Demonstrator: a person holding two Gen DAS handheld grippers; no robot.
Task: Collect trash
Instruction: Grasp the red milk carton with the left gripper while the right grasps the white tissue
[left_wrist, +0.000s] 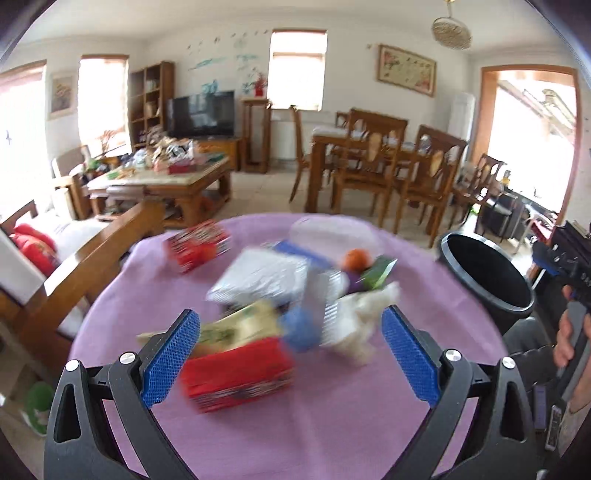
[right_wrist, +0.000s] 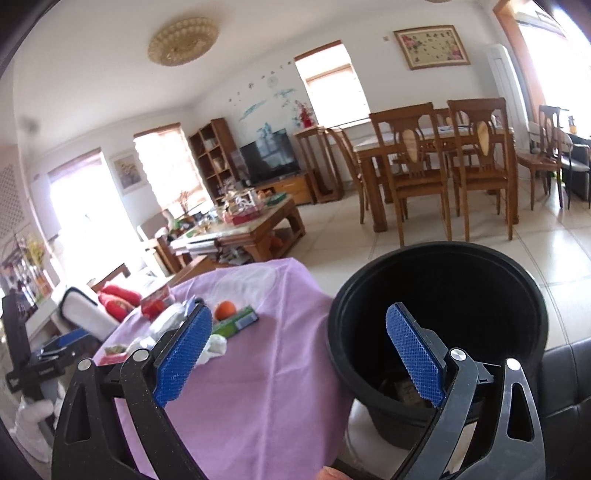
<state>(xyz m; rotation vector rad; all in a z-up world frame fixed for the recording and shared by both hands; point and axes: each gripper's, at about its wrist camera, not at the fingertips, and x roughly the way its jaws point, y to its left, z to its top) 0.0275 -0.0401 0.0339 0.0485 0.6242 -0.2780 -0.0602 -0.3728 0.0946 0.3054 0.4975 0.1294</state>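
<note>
A pile of trash lies on the purple-clothed table: a red box, a blue ball, crumpled white tissue, a silver packet, an orange and a green carton. My left gripper is open, just above the red box and ball. The left view is motion-blurred. My right gripper is open and empty over the rim of the black bin, with some trash in its bottom. The orange and green carton show at its left.
A second red box lies at the table's far left. The black bin stands off the table's right edge. A wooden sofa is on the left, a black couch on the right, dining chairs beyond.
</note>
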